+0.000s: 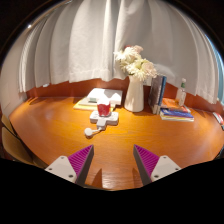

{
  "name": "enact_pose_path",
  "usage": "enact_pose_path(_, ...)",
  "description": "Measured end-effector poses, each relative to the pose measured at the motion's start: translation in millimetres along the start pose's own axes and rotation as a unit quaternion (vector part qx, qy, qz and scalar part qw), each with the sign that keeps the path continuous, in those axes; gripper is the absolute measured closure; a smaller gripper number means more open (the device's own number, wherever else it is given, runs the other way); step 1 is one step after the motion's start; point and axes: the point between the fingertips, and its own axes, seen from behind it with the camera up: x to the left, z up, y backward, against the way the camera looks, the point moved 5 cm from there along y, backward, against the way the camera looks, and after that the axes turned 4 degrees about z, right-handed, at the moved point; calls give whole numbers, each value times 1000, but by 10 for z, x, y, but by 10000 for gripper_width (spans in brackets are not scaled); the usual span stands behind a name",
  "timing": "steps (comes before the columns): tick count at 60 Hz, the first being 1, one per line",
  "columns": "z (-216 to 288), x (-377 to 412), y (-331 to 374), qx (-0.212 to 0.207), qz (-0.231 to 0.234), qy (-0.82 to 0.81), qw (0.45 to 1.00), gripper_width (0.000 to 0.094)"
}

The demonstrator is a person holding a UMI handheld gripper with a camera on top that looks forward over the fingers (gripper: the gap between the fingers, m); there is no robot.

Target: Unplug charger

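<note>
A white power strip lies on the wooden table, well beyond my fingers. A red plug or charger sits in it. A white cable with a small white adapter trails from the strip toward me. My gripper is open and empty, low over the table's near part. Its purple pads stand wide apart, with bare wood between them.
A white vase with pale flowers stands right of the strip. Books lie at the right, and an open book lies behind the strip. White curtains hang behind the table.
</note>
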Motion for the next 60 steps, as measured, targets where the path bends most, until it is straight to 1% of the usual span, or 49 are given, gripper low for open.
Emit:
enact_pose_path(1, -12, 53, -183, 3, -2, -3, 1000, 134)
enact_pose_path(7, 155, 135, -676, 7, -3, -20, 1000, 127)
enact_pose_path(13, 356, 145, -1205, 0, -11, -31, 999, 122)
enact_pose_path(17, 551, 88, -1501, -1, -25, -26, 999, 120)
enact_pose_path(25, 884, -91, -2039, -24, -63, -30, 997, 128)
enact_pose_path(27, 969, -166, -2138, -33, -76, -31, 996, 152)
enact_pose_path(29, 1029, -204, -2247, -41, -80, -31, 995, 203)
enact_pose_path(32, 1103, -215, -2377, -38, -81, -32, 996, 326)
enact_pose_path(34, 1110, -208, -2470, -35, -80, -24, 996, 443)
enact_pose_path(37, 1148, -246, -2506, -29, -90, -19, 995, 451)
enact_pose_path(43, 1174, -278, -2528, -1, -90, -27, 996, 531)
enact_pose_path(45, 1208, -295, -2532, 15, -84, -30, 996, 553)
enact_pose_path(48, 1230, -319, -2533, 29, -70, -55, 996, 554)
enact_pose_path(49, 1312, -389, -2606, 39, -49, -57, 996, 554)
enact_pose_path(51, 1325, -393, -2571, 36, -45, -69, 996, 554)
enact_pose_path(52, 1369, -391, -2540, 30, -43, -72, 996, 552)
enact_pose_path(54, 1689, -434, -2410, -17, -49, -66, 996, 551)
enact_pose_path(55, 1907, -473, -2312, -44, -59, -57, 996, 550)
enact_pose_path(56, 2080, -568, -2073, -79, -78, -48, 993, 550)
enact_pose_path(59, 2784, -632, -1750, -148, -62, -35, 986, 552)
enact_pose_path(60, 3019, -673, -1578, -175, -66, -38, 982, 553)
